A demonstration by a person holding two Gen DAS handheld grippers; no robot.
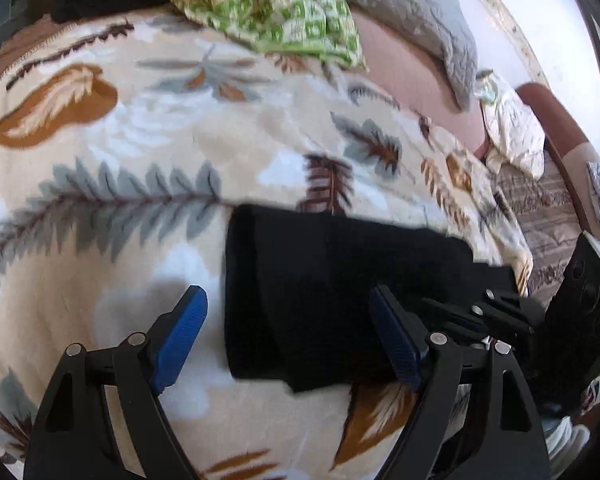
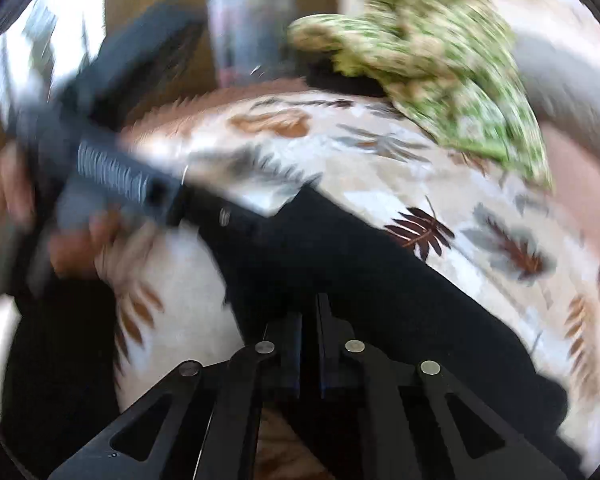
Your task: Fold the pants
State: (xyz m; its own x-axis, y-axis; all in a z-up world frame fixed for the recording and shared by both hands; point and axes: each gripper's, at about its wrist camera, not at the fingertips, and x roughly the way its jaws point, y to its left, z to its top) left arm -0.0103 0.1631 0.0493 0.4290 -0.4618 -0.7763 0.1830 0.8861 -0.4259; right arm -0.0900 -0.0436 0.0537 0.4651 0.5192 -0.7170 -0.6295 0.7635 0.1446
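left gripper [image 1: 288,332] jaws wide, empty; right gripper [image 2: 310,320] pinched shut on black pants [image 1: 332,292]; mid-fold; next: lay flat

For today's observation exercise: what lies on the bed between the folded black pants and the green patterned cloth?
In the left wrist view, only bare leaf-print blanket lies between the black pants and the green patterned cloth.
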